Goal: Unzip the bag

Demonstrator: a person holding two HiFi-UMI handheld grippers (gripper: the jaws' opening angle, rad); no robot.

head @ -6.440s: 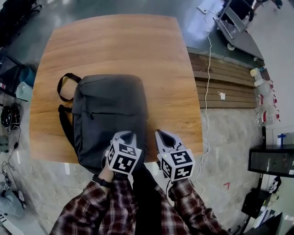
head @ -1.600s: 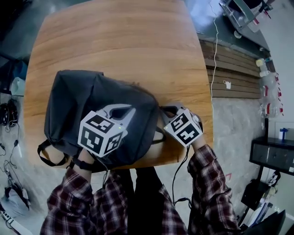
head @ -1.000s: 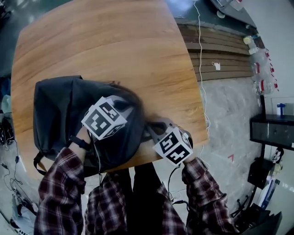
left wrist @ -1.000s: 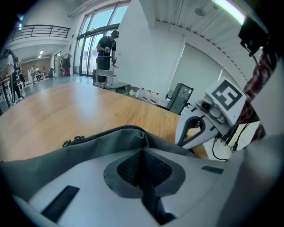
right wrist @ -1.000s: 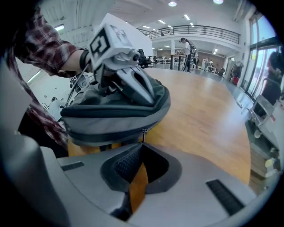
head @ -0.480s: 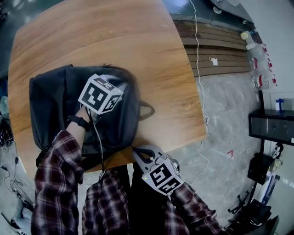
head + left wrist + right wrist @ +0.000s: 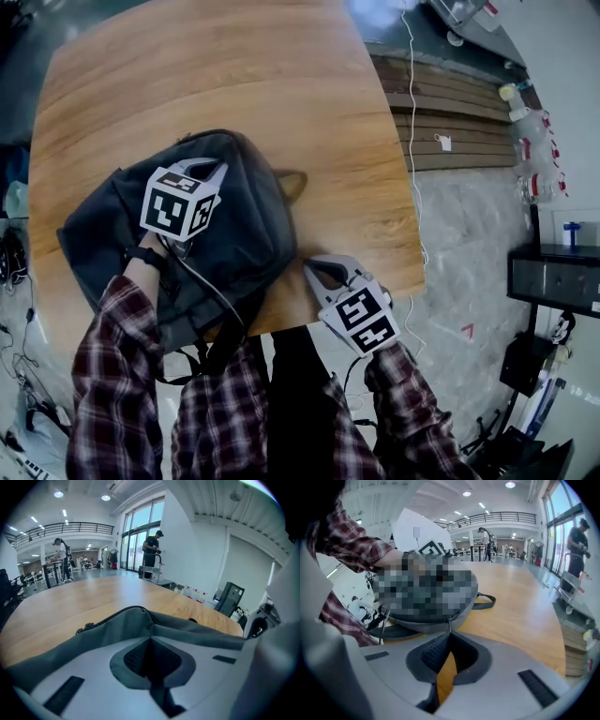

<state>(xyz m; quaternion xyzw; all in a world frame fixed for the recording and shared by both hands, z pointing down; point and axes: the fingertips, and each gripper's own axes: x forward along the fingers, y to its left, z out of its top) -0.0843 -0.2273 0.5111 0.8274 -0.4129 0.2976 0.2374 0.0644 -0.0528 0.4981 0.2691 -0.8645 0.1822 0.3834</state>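
Toward the near left corner of the table (image 7: pixel 234 75) in the head view lies the dark grey bag (image 7: pixel 234 234), its straps (image 7: pixel 208 354) hanging over the near edge and its handle loop (image 7: pixel 292 184) pointing to the right edge. The left gripper (image 7: pixel 208 169) rests on top of the bag. The right gripper (image 7: pixel 319 270) sits at the near edge, just beside the bag's right side.

Seen from the left gripper view, the jaws are pressed together, and the bag's fabric bunches into a fold right at their tips. Bare table stretches beyond the bag.

From the right gripper view, the jaws are nearly closed, nipping the thin zipper pull (image 7: pixel 449 624) that hangs from the bag's seam. A sliver of table shows between them lower down. A plaid sleeve (image 7: pixel 347 541) reaches over the bag.
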